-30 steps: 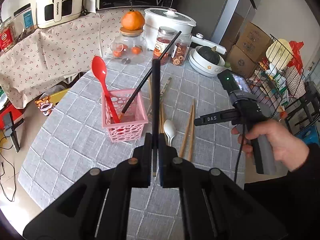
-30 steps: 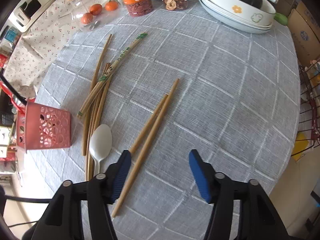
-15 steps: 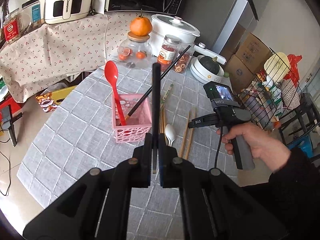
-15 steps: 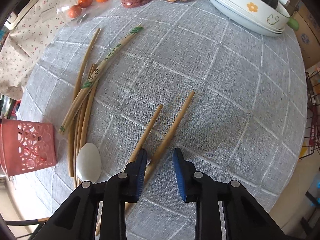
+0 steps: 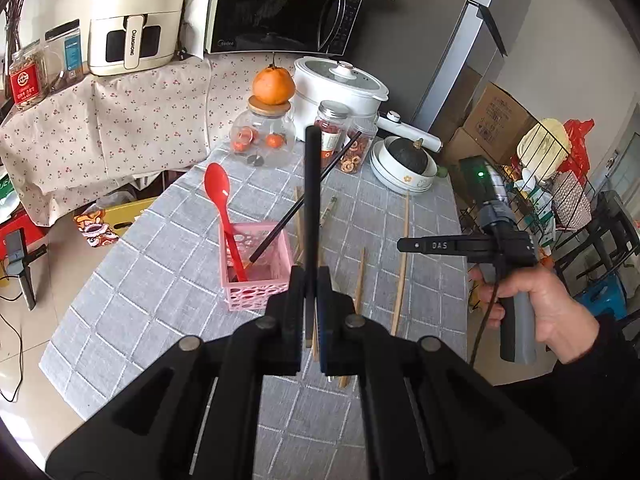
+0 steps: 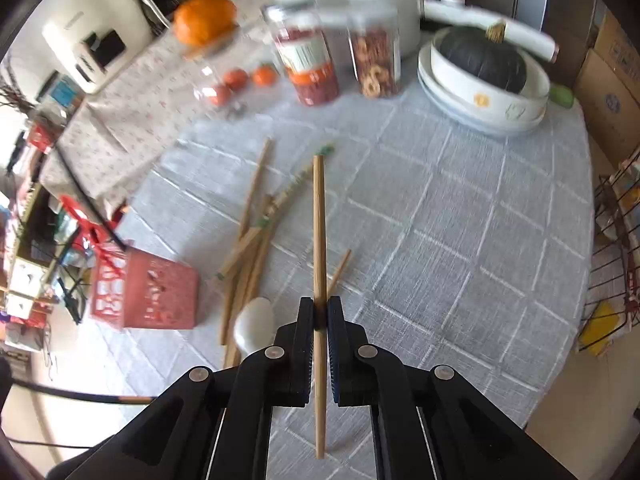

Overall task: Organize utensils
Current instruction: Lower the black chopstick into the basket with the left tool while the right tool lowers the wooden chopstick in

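Note:
My left gripper [image 5: 310, 276] is shut on a black chopstick [image 5: 312, 184] that stands upright above the table. Just behind it sits a pink basket [image 5: 276, 276] holding a red spoon [image 5: 218, 188] and another black chopstick [image 5: 296, 208]. The jaws of my right gripper [image 6: 319, 312] are closing the last bit, and the pads press on a wooden chopstick [image 6: 319, 220] lifted off the cloth. In the left wrist view a hand holds that right gripper [image 5: 404, 245] right of the basket. A white spoon [image 6: 252, 328], one wooden chopstick [image 6: 340, 268] and several more chopsticks [image 6: 248, 248] lie on the cloth.
At the back of the grey checked tablecloth [image 6: 460, 240] stand two food jars [image 6: 312, 64], a glass jar of small oranges [image 5: 262, 138], a white cooker [image 5: 340, 88] and stacked bowls with a dark squash [image 6: 480, 56]. A wire rack [image 5: 560, 184] stands beyond the right edge.
The right gripper has closed on one of the two wooden chopsticks beneath it and lifted it off the cloth. The left gripper has risen a little with its black chopstick.

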A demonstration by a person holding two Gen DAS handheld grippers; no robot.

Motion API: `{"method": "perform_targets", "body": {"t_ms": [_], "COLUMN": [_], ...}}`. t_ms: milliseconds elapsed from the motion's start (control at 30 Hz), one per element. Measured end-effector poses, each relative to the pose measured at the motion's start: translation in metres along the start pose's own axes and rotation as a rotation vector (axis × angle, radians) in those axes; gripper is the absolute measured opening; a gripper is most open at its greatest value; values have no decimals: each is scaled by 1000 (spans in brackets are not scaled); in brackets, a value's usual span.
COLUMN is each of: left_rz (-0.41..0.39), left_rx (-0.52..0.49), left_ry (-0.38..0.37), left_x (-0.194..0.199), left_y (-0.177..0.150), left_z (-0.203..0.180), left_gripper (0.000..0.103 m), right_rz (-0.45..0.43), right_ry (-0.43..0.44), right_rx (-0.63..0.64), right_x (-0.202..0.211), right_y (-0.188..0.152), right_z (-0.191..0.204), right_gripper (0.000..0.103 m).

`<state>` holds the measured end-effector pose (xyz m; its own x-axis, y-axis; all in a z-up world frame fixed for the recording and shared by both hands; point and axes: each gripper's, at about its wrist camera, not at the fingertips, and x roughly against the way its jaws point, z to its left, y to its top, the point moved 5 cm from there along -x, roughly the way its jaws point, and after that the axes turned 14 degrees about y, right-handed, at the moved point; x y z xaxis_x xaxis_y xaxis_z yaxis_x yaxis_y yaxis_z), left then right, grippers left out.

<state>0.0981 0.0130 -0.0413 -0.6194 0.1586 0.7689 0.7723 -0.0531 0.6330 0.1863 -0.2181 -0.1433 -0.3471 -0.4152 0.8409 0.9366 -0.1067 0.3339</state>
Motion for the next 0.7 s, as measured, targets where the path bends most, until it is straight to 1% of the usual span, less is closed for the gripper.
{"method": "perform_targets", "body": {"t_ms": [133, 267, 367, 467, 533, 700], "left_rz": [-23, -72, -105, -139, -157, -172], "left_rx": [16, 40, 77, 112, 125, 127], "left_ry": [-15, -21, -24, -34, -39, 29], "left_x": [9, 20, 26, 30, 31, 23], "left_y": [6, 16, 24, 32, 37, 47], "left_z": [1, 4, 10, 18, 22, 31], "left_gripper": [6, 6, 6, 6, 6, 6], "right_rz": [-109, -224, -305, -366, -392, -434], "right_ry": [61, 137, 167, 186, 199, 238], "right_rx": [32, 68, 118, 164, 192, 264], "right_x": [43, 86, 120, 139, 146, 158], "right_y": [-3, -6, -7, -7, -10, -7], "right_z": [17, 34, 49, 69, 79, 108], "right_gripper": [6, 6, 6, 6, 6, 6]}}
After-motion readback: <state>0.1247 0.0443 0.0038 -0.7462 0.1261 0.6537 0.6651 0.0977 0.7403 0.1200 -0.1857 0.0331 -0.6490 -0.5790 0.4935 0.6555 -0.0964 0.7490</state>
